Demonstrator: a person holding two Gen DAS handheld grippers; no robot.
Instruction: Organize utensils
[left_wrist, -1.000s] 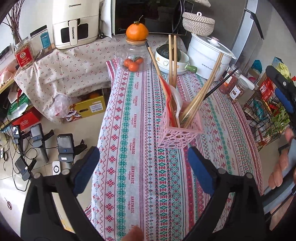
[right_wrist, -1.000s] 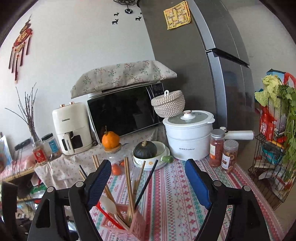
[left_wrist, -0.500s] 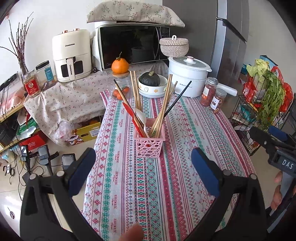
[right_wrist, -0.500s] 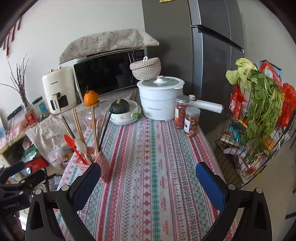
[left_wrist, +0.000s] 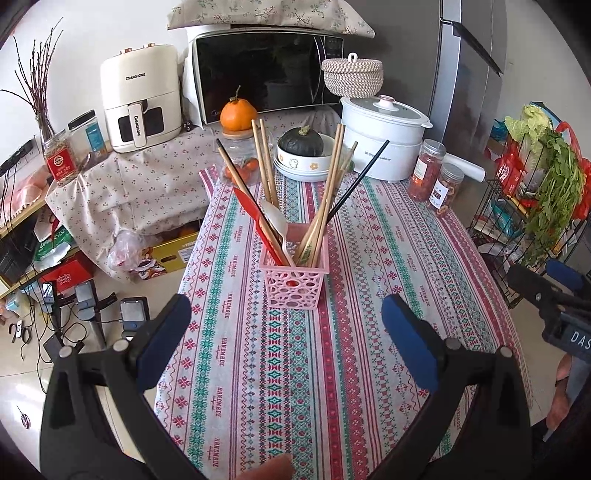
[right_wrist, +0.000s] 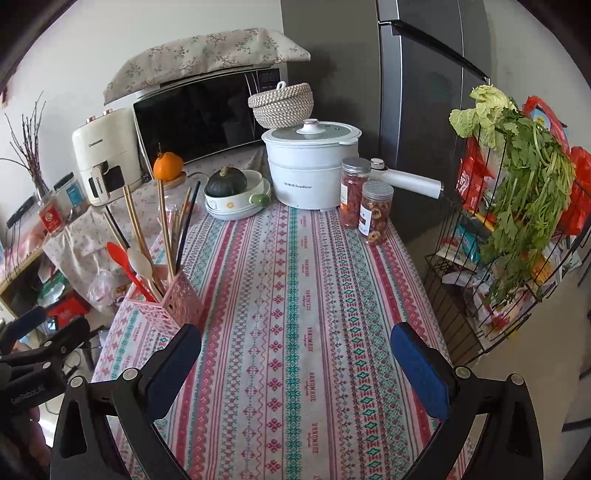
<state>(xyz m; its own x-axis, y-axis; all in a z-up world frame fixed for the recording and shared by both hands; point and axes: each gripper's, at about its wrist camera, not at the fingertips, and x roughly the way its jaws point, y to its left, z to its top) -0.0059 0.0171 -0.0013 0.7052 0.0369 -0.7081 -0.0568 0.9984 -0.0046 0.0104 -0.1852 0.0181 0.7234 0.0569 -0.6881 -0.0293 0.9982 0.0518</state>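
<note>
A pink perforated basket (left_wrist: 297, 280) stands on the patterned tablecloth (left_wrist: 295, 387). Upright in it are several wooden chopsticks (left_wrist: 325, 206), a black chopstick (left_wrist: 358, 181), a red spoon (left_wrist: 255, 214) and a white spoon (left_wrist: 277, 221). My left gripper (left_wrist: 286, 306) is open just short of the basket, nothing between its blue pads. My right gripper (right_wrist: 295, 332) hovers wide open over bare cloth. In the right wrist view the basket (right_wrist: 177, 306) is off its left finger. Each gripper shows at the edge of the other's view.
At the table's far end stand a white pot (left_wrist: 384, 147), a bowl with a dark squash (left_wrist: 303, 144), two jars (left_wrist: 428, 173) and a glass jar topped with an orange (left_wrist: 238, 114). A wire rack of greens (right_wrist: 517, 221) flanks the right edge. Devices litter the floor at left.
Both grippers have drawn back from the basket, which now looks smaller and farther off. The right gripper's jaws have widened and its view has tipped down onto the cloth.
</note>
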